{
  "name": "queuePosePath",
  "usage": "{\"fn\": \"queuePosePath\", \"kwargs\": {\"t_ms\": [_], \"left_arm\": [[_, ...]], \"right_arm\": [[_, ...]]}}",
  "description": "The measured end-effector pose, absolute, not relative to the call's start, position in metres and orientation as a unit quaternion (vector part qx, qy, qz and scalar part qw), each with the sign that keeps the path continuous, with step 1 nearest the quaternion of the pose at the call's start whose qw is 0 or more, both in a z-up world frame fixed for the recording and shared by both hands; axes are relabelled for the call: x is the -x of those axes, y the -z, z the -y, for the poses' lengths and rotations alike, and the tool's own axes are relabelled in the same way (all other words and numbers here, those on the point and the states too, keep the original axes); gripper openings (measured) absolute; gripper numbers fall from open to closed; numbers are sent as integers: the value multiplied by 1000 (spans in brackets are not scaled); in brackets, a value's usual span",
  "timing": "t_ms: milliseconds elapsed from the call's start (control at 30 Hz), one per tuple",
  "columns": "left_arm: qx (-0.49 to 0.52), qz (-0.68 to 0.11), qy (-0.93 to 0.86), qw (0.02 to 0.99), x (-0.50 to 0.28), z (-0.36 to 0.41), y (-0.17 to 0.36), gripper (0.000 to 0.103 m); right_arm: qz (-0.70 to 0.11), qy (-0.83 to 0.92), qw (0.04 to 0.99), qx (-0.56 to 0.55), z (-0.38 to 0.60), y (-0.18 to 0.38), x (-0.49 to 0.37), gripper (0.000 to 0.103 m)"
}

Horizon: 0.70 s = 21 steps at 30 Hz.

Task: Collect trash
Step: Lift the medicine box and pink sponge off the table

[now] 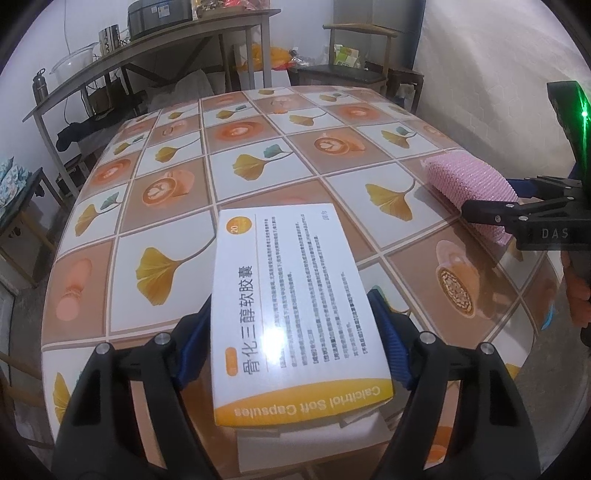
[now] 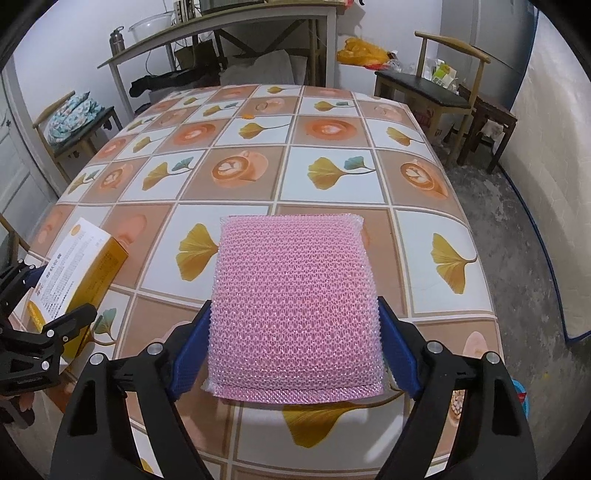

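Nearest lens: left hand-held gripper (image 1: 297,332) closed w/ blue pads against sides of medicine box (image 1: 291,295); right hand-held gripper (image 2: 295,339) likewise clamped on pink scrub sponge (image 2: 295,306), both items low over patterned worktop (image 2: 332,122). Pickup apparently done; drop-off left, no bin in sight. Seen from right wrist only: box's orange side. Farther back, from left wrist only: pot on shelf (image 1: 162,18).

Left hand-held gripper (image 1: 291,350) and right hand-held gripper (image 2: 295,350) each clamp something.
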<state>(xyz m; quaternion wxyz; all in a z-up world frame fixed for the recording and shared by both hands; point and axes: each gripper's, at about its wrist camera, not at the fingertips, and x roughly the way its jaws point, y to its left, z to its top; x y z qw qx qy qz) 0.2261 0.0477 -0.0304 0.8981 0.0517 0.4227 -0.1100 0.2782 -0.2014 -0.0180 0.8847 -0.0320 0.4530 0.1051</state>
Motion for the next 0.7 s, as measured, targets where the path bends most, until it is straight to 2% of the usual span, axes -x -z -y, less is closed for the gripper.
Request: {"fn": "queuePosePath", "kwargs": {"t_ms": [700], "left_arm": [[-5, -391, 174, 904, -219, -31, -3, 71]], "right_arm": [[-420, -86, 903, -26, 252, -4, -244, 80]]}}
